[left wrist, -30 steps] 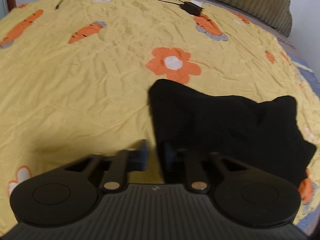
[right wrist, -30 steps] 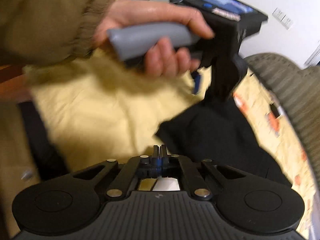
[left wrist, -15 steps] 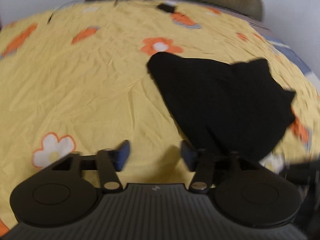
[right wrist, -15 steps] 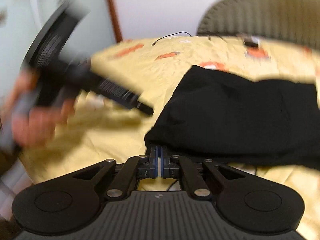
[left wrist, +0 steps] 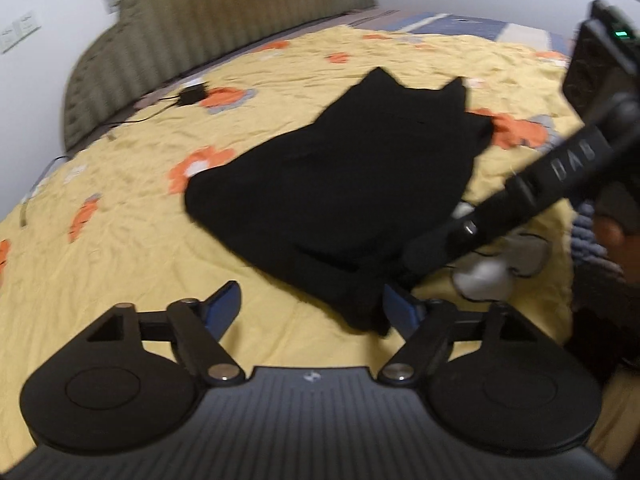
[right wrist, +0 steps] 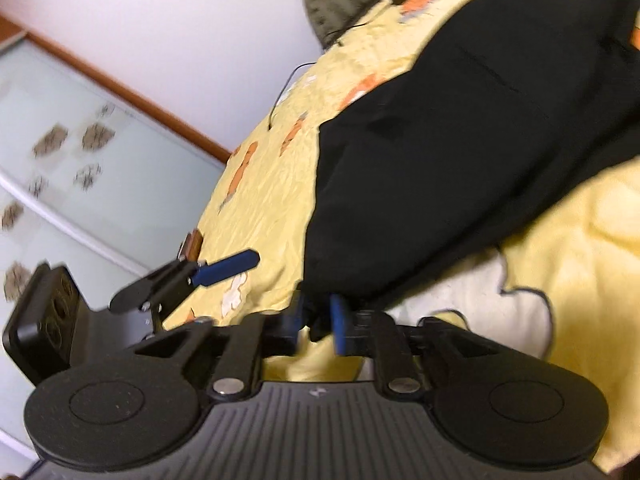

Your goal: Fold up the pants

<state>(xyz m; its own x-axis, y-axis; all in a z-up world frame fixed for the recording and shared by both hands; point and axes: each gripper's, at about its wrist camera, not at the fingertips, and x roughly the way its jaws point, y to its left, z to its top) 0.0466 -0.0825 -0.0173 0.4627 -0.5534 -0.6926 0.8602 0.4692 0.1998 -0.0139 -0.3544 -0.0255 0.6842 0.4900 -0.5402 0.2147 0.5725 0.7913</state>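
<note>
Currently the black pants (left wrist: 336, 184) lie in a folded bundle on the bed's yellow flowered sheet (left wrist: 120, 240), a charger and cable (left wrist: 192, 94) well beyond them near the ribbed headboard (left wrist: 224, 16). Left gripper (left wrist: 312, 304): jaws wide apart, nothing between the pads, the near corner of the pants just beside its right finger. Right gripper (right wrist: 316, 320): jaws opening, a tip of black cloth in the gap between the blue pads; contact looks lost or nearly so, though blur makes this uncertain. Judgement: a fold has just been laid and both grippers are letting go. Next move likely calls for clearing the right gripper off the corner without dragging it, then picking fresh edges for another fold or smoothing the bundle.
</note>
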